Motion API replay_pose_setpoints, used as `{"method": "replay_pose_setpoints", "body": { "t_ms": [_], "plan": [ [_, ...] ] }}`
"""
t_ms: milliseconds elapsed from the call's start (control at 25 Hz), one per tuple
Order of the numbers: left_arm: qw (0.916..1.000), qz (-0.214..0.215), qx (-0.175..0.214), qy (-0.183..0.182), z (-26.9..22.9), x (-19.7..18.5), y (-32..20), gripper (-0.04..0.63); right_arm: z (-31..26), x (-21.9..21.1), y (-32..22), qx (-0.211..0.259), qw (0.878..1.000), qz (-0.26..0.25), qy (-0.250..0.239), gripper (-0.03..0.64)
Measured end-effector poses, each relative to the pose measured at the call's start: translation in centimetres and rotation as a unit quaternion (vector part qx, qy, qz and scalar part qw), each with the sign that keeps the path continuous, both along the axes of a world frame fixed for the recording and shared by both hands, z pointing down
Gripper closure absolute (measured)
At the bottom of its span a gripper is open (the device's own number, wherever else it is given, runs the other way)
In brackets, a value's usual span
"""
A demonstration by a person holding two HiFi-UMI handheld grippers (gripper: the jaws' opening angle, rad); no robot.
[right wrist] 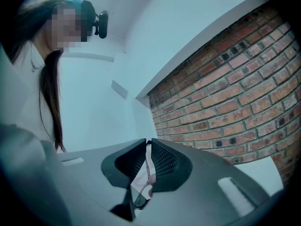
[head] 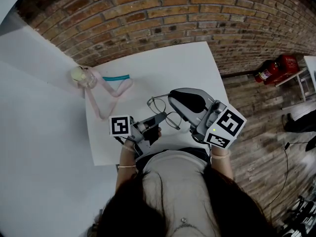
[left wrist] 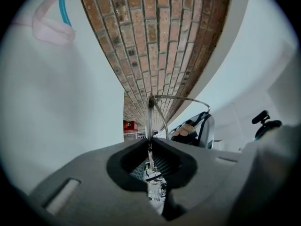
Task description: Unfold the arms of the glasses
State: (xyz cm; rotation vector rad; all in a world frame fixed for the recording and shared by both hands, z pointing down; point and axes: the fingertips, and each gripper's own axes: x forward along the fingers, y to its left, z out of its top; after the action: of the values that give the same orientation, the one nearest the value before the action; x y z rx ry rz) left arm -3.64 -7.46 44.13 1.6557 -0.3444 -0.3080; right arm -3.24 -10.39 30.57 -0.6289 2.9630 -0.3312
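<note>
A pair of thin metal-framed glasses [head: 164, 112] hangs in the air over the white table [head: 168, 65], close to the person's body. My left gripper [head: 156, 123] is shut on a thin wire part of the glasses [left wrist: 151, 119] from the lower left. My right gripper [head: 174, 101] is shut on another thin part of the glasses [right wrist: 148, 167] from the right; a lens shows below its pads. In the left gripper view my left gripper [left wrist: 150, 143] faces the right gripper's body [left wrist: 200, 131]. In the right gripper view my right gripper [right wrist: 148, 143] points toward the brick wall.
A pink strap [head: 106, 90], a teal piece [head: 116, 77] and a small pale object [head: 80, 75] lie at the table's far left. A brick wall [head: 197, 14] stands behind the table. A red fire extinguisher [head: 275, 69] lies on the wooden floor at the right.
</note>
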Motion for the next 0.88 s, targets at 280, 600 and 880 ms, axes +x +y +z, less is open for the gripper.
{"method": "replay_pose_setpoints", "body": {
  "t_ms": [280, 600, 880],
  "plan": [
    [0.9998, 0.014, 0.003, -0.011, 0.2, 0.6, 0.4, 0.569, -0.1, 0.0, -0.1, 0.000, 1.000, 0.003, -0.002, 0.575],
    [0.9994, 0.028, 0.006, -0.019, 0.5, 1.0, 0.8, 0.569, -0.1, 0.1, -0.2, -0.001, 1.000, 0.008, -0.005, 0.575],
    [0.9973, 0.045, 0.018, -0.055, 1.5, 0.9, 1.1, 0.569, -0.1, 0.3, -0.4, -0.002, 1.000, 0.013, -0.009, 0.575]
  ]
}}
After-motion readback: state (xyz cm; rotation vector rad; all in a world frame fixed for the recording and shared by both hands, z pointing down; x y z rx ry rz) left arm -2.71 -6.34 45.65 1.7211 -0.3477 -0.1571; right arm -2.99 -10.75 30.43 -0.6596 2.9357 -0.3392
